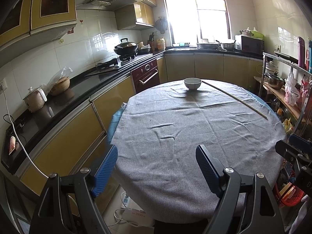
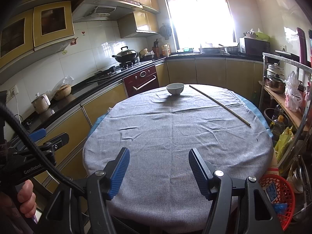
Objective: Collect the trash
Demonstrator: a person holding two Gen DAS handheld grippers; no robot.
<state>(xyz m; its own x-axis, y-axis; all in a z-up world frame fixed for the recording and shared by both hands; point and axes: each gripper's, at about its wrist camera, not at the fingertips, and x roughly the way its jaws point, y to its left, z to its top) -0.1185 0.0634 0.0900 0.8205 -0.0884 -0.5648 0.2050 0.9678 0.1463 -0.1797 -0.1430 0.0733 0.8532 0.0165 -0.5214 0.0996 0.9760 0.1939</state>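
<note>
Grey cloth [image 1: 195,136] covers the round counter; a white bowl [image 1: 192,83] stands at its far edge, a thin stick [image 1: 236,98], perhaps bamboo, lying just right of it. Both the left gripper [image 1: 157,154] and right gripper [image 2: 159,157] hover at the near edge, fingers apart, holding nothing.

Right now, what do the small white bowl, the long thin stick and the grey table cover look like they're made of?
Small white bowl: likely glazed ceramic, smooth and slightly glossy. Long thin stick: pale and matte, probably bamboo or wood. Grey table cover: woven fabric, matte, with visible creases and wrinkles.
</note>
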